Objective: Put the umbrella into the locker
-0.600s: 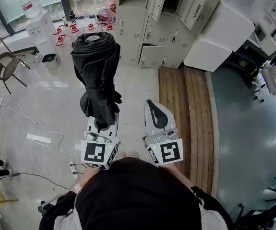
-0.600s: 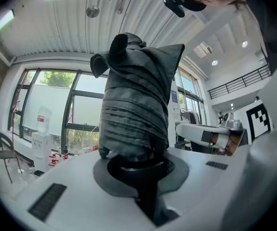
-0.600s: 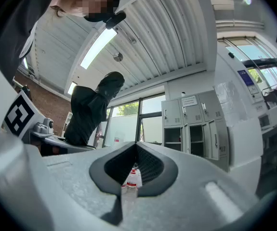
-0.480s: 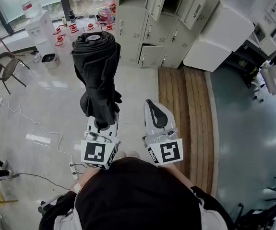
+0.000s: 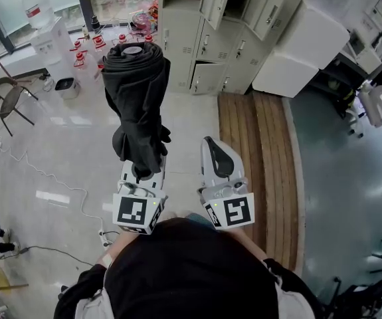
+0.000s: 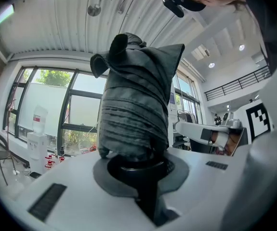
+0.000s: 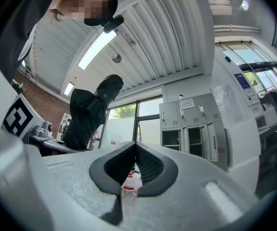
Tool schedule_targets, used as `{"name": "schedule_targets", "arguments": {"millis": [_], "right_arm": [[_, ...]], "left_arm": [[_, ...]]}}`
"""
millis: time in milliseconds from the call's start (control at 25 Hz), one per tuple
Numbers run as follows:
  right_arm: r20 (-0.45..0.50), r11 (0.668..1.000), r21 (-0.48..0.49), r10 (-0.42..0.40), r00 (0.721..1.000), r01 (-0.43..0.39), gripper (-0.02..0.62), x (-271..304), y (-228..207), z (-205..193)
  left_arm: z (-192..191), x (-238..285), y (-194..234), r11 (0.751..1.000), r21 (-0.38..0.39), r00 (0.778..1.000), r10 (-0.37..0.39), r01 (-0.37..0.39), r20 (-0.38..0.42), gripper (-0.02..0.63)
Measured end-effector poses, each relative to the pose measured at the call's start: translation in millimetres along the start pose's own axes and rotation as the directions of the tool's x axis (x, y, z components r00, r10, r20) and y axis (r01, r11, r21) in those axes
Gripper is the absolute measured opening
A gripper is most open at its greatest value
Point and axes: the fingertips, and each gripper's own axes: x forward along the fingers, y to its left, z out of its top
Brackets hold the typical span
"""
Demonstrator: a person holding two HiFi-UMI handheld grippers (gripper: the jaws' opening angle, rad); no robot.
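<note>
Head view has the umbrella (image 5: 136, 92) standing upright out of the left claw (image 5: 143, 178), in front of the person and above the pale floor (image 5: 64, 151), well apart from the grey lockers (image 5: 207, 48) at the far wall, several of whose doors hang open. It is a black folding umbrella, collapsed short: the cloth is rolled round the core in loose, ridged folds, a flap sticks out to one side low down, and a round cap (image 5: 129, 50) closes the upper end. The left gripper view shows the left claw pinching its bottom end, the jaws pressed on a dark round collar (image 6: 138, 170) just under the cloth, with the bundle rising straight above them. The right claw (image 5: 216, 155) is beside it, pressed together with nothing between its pads; only distant bottles show through the slit below them in the right gripper view. By its look the umbrella should be light, with a stiff core under soft, rather slippery cloth that gives when squeezed, so the hard collar or handle is likely the sound place to hold it, not the fabric. Gripped at one end only, it may lean or swing as it is carried, and the loose flap could catch on a locker door edge; the free claw could steady the upper part if needed.
</note>
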Motion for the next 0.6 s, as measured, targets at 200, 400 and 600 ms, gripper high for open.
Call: {"name": "schedule_targets", "arguments": {"millis": [200, 400, 600], "right_arm": [[-0.004, 1.000, 0.013, -0.015, 1.000, 0.015, 0.004, 2.7, -1.9, -9.3], [-0.008, 1.000, 0.023, -0.020, 1.000, 0.021, 0.004, 33.1, -3.3, -16.6], [-0.004, 0.999, 0.033, -0.015, 1.000, 0.015, 0.003, 64.2, -23.4, -29.2]], "left_arm": [[-5.9, 7.2, 2.1, 1.000, 0.001, 1.000, -0.014, 0.014, -0.001, 0.046], [-6.4, 24.5, 26.9, 1.000, -0.008, 1.000, -0.020, 0.020, -0.007, 0.046], [-9.0, 58.1, 43.7, 1.000, -0.007, 1.000, -0.012, 0.011, -0.011, 0.046]]}}
